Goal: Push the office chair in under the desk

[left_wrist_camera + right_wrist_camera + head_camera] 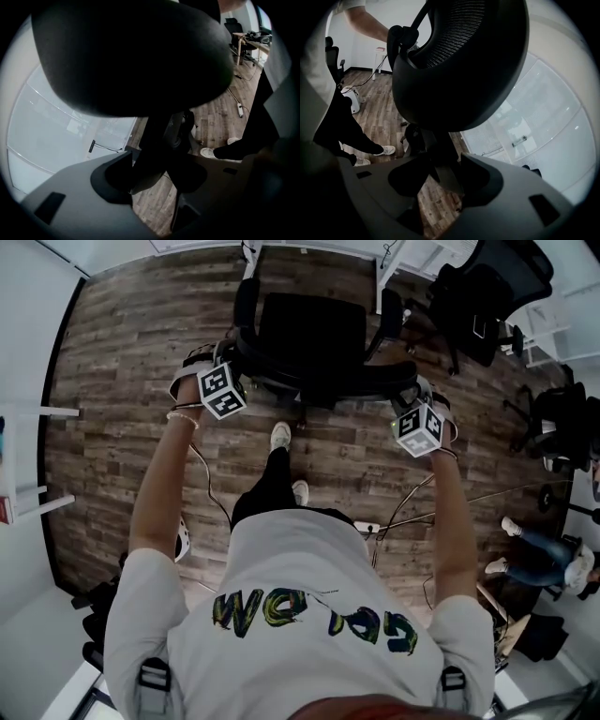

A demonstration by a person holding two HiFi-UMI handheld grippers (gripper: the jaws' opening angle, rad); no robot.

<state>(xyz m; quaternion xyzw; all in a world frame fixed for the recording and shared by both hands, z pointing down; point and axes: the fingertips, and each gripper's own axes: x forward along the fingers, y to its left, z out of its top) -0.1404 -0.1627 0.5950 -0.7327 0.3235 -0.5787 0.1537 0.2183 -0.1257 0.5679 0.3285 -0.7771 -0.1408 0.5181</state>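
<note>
The black office chair (312, 334) stands on the wood floor facing the white desk (379, 282) at the top of the head view, its seat just short of the desk legs. My left gripper (232, 354) is clamped on the left end of the curved backrest (319, 379), and my right gripper (412, 395) on its right end. In the left gripper view the backrest (131, 51) looms overhead and a dark strut fills the gap of the left gripper (154, 173). In the right gripper view the mesh backrest (459, 65) fills the top, its strut between the jaws of the right gripper (440, 176).
A second black chair (487, 296) stands at the back right and a third (562, 418) at the right edge. Another person's legs (539, 554) are at the right. Cables and a power strip (367, 527) lie behind me. A white shelf (28, 493) is at the left.
</note>
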